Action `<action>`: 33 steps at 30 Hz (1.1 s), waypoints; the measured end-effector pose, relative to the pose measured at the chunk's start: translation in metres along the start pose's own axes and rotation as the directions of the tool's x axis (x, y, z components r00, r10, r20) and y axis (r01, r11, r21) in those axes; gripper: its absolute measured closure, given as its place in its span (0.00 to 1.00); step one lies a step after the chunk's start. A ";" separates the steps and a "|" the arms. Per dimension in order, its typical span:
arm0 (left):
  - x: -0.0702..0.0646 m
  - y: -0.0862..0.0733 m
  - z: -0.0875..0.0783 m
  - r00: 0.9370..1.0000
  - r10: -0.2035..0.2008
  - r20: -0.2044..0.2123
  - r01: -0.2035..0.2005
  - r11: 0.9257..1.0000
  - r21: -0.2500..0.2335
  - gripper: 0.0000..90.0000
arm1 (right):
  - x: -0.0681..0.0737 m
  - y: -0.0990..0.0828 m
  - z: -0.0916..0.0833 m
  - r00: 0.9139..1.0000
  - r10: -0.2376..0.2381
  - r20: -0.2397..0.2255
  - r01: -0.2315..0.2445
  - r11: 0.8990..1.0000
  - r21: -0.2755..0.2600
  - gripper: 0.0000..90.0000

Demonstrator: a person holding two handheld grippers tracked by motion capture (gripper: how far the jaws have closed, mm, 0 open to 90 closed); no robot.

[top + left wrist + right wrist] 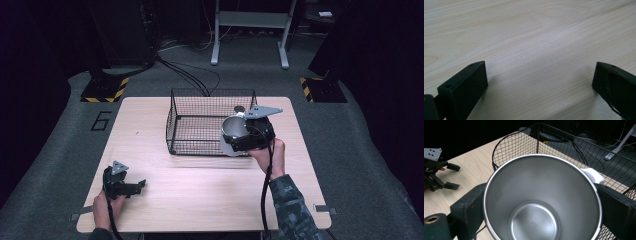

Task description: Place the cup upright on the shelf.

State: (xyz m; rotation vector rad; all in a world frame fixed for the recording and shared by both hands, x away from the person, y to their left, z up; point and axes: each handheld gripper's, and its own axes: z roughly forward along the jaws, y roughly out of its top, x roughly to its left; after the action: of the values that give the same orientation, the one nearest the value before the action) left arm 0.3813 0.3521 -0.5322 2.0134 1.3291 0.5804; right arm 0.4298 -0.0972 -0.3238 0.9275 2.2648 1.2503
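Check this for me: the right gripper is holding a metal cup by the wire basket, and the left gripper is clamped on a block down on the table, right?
Not quite. The left gripper holds nothing: in the left gripper view its jaws stand wide open over bare table. The rest holds: the right gripper grips the metal cup by the wire basket.

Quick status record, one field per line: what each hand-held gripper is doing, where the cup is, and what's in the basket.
right hand-held gripper: shut on the steel cup, jaws on its outer sides
cup: empty, mouth open to the right gripper view, held at the basket's front right corner, not set down
cup handle: white, on the side away from the camera
left hand-held gripper: open, nothing between its jaws, low over the table at front left
basket: black wire, mid-table; a small dark round thing sits near its back right, too small to identify
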 end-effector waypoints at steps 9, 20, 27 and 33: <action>0.000 0.000 0.000 1.000 0.000 0.000 0.000 1.000 0.000 0.00 | -0.004 0.015 0.006 1.000 -0.008 -0.003 0.008 1.000 0.003 0.07; 0.000 0.000 0.000 1.000 0.001 0.001 -0.001 1.000 0.000 0.00 | -0.014 0.025 0.020 1.000 -0.014 0.006 0.014 1.000 0.021 0.07; 0.000 0.000 0.000 1.000 0.000 0.000 0.000 1.000 0.000 0.00 | -0.019 0.031 0.032 1.000 -0.005 0.014 0.004 0.999 0.036 0.07; 0.000 0.000 0.000 1.000 0.000 0.000 0.000 1.000 0.000 0.00 | -0.024 0.036 0.042 1.000 -0.006 0.018 0.006 0.999 0.041 0.07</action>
State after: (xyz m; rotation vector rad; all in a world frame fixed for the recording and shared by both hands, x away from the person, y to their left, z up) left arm 0.3814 0.3522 -0.5322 2.0134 1.3288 0.5807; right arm 0.4854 -0.0758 -0.3152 0.9421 2.2852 1.1923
